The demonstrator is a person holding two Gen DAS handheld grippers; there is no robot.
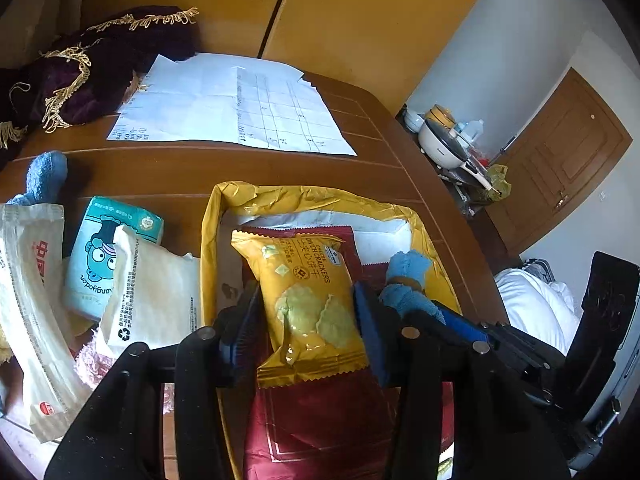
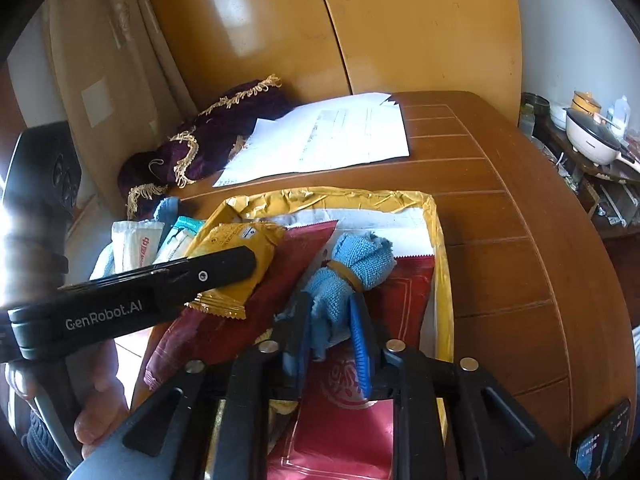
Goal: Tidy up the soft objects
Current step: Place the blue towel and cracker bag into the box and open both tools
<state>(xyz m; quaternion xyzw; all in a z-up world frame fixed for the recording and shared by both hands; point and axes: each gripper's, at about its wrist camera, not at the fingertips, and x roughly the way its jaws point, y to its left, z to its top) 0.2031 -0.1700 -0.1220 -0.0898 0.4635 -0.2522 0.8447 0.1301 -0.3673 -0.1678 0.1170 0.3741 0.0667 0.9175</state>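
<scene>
Your left gripper (image 1: 310, 312) sits low and level, reaching away from you, its blue pads (image 1: 370, 328) pressed against both sides of the yellow cracker packet (image 1: 308, 300). Just to its right, your right gripper (image 2: 330, 328) points the same way, jaws narrowed onto the blue cloth bundle (image 2: 348, 276) (pads touching it on either side). Your hand (image 2: 98, 396) shows at the near left, wrapped round the left handle.

Bright daylight with blown-out glare at the right view's left edge, strong fisheye bending and dark corners
</scene>
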